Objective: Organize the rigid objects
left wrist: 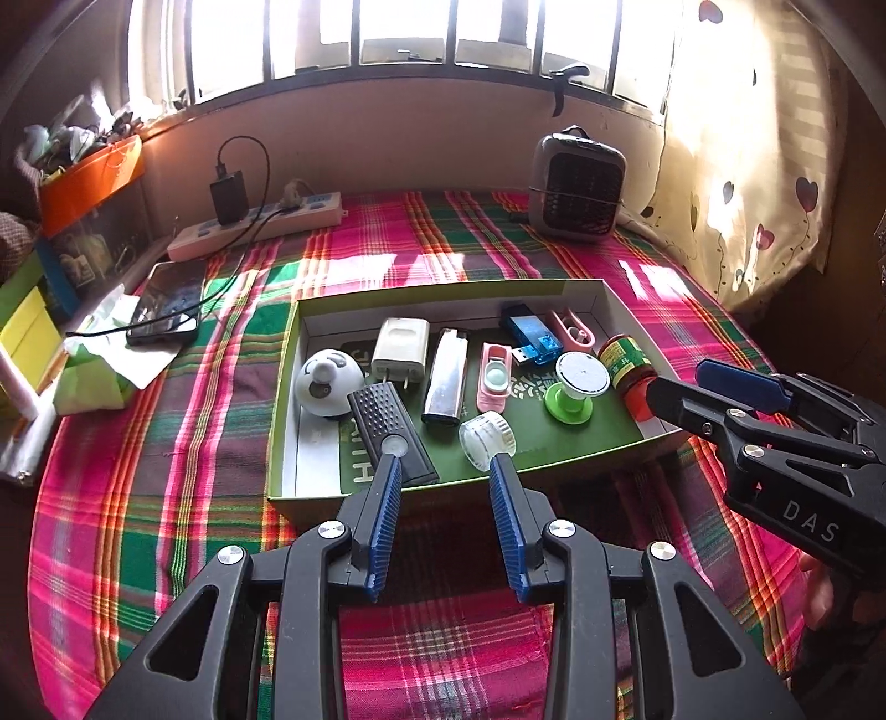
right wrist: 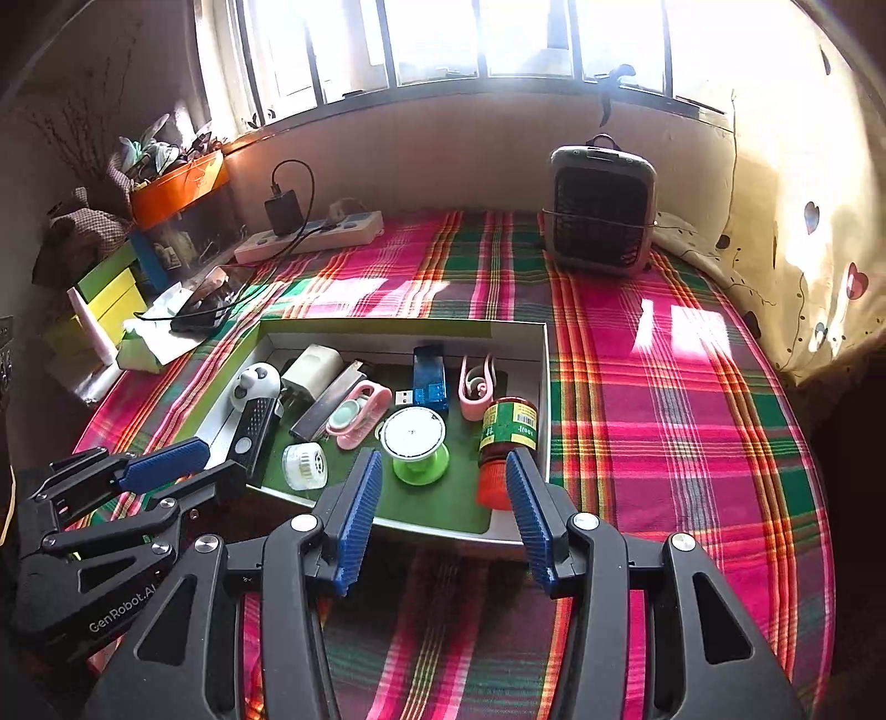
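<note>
both grippers hover at the near edge of the green box (left wrist: 443, 289), jaws apart and holding nothing: left gripper (left wrist: 446, 462) just before the black comb-like block (left wrist: 387, 429) and clear cap (left wrist: 487, 437), right gripper (right wrist: 443, 462) flanking the green spool (right wrist: 418, 443) and red jar (right wrist: 504, 443). box sits on the plaid cloth (right wrist: 664, 387); heater (right wrist: 601, 210) and power strip (left wrist: 260, 227) stand well beyond it.

Strong daylight through the barred window (left wrist: 398, 33), blown out white. Sun patches on the plaid cloth (left wrist: 360, 266). Fisheye bends edges; corners dark, slightly soft.
</note>
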`<state>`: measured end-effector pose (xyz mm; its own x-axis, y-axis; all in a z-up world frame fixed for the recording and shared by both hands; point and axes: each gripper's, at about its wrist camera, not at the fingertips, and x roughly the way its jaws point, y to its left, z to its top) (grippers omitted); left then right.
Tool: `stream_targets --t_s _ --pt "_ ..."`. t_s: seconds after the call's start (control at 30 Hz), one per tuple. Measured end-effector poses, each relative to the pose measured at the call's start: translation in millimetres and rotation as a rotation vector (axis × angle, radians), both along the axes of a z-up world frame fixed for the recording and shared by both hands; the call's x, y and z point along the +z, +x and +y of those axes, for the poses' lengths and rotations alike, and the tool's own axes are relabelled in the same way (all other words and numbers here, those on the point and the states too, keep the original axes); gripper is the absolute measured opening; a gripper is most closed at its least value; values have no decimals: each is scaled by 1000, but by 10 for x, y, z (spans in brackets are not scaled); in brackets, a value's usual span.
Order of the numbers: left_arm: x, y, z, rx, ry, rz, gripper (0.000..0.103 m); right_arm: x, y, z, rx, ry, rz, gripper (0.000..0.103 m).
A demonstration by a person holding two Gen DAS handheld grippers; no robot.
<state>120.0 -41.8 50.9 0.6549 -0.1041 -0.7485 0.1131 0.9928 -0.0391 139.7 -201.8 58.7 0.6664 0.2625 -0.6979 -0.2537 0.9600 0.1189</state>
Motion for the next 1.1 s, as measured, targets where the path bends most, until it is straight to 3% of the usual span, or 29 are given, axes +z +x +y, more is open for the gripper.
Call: stream_targets --t_s 0.3,0.7,0.87,0.97,1.1 --pt "-170 -294 23 28 34 17 32 -217 -295 59 -8 -59 29 49" --pt "-410 -453 77 66 8 84 32 -446 -529 87 -15 -63 76 50" --pt "-425 -493 72 84 26 61 33 -498 -586 108 -20 -87 78 50" --pt "-430 -505 66 98 20 52 35 -529 -606 119 -33 -103 82 51" --pt "-449 -513 -22 93 54 37 45 -563 -606 125 -43 -122 90 60"
